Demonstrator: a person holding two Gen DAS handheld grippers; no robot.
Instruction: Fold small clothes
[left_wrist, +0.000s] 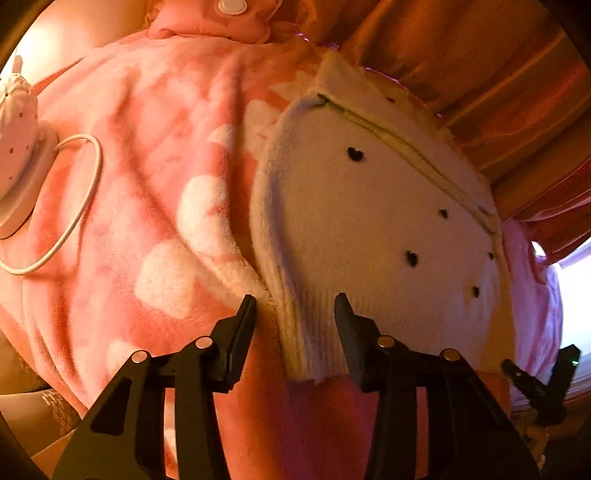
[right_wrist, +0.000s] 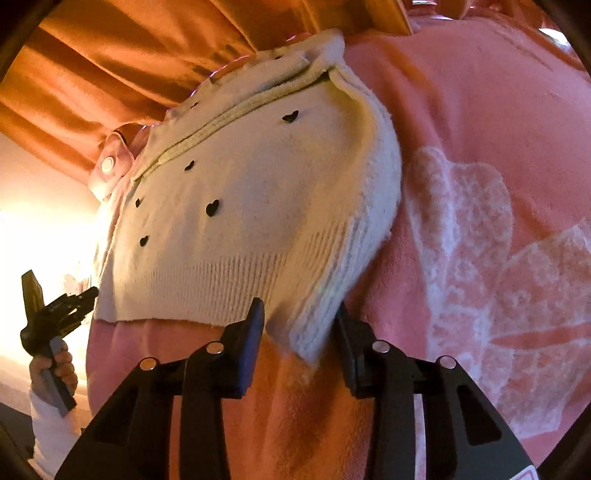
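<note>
a cream sweater lies on a pink blanket. both the left gripper and right gripper gape at its ribbed hem, apparently gripping nothing; closing could snag blanket too.

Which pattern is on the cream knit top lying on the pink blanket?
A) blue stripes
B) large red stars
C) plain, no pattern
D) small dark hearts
D: the cream knit top carries scattered small dark hearts across its front, seen from both wrist views; it lies on the pink blanket, and no stripes or stars show.
</note>
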